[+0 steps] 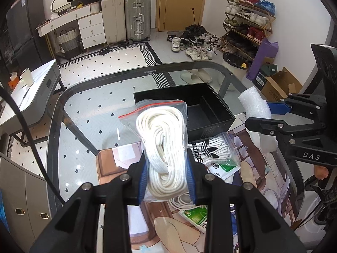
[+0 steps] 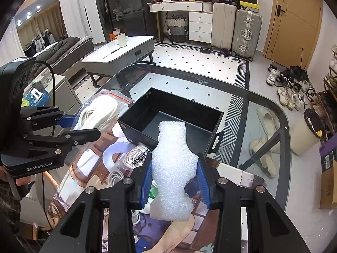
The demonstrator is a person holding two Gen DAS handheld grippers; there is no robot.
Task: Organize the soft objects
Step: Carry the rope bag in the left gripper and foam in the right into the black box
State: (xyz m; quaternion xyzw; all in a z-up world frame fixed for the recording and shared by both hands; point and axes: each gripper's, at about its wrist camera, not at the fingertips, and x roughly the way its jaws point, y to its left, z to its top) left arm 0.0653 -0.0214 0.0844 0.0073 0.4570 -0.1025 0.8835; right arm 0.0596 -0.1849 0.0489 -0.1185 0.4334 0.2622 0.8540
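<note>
My left gripper (image 1: 167, 181) is shut on a clear zip bag of white cord (image 1: 163, 139), held up above the table; the same bag (image 2: 99, 110) shows in the right wrist view beside the left gripper (image 2: 84, 126). My right gripper (image 2: 174, 183) is shut on a white foam piece (image 2: 173, 164), squeezed at its waist; that foam piece (image 1: 256, 105) and the right gripper (image 1: 271, 116) appear at the right of the left wrist view. An open black box (image 1: 210, 124) (image 2: 145, 135) with an inner divider sits on the glass table just beyond both held items.
More bagged white laces, one with an adidas print (image 1: 212, 149) (image 2: 137, 156), and green-labelled packets (image 1: 195, 215) lie on a printed mat (image 1: 118, 168). The glass table's rounded edge (image 1: 54, 113) curves left. A person's hand (image 1: 321, 171) holds the right gripper.
</note>
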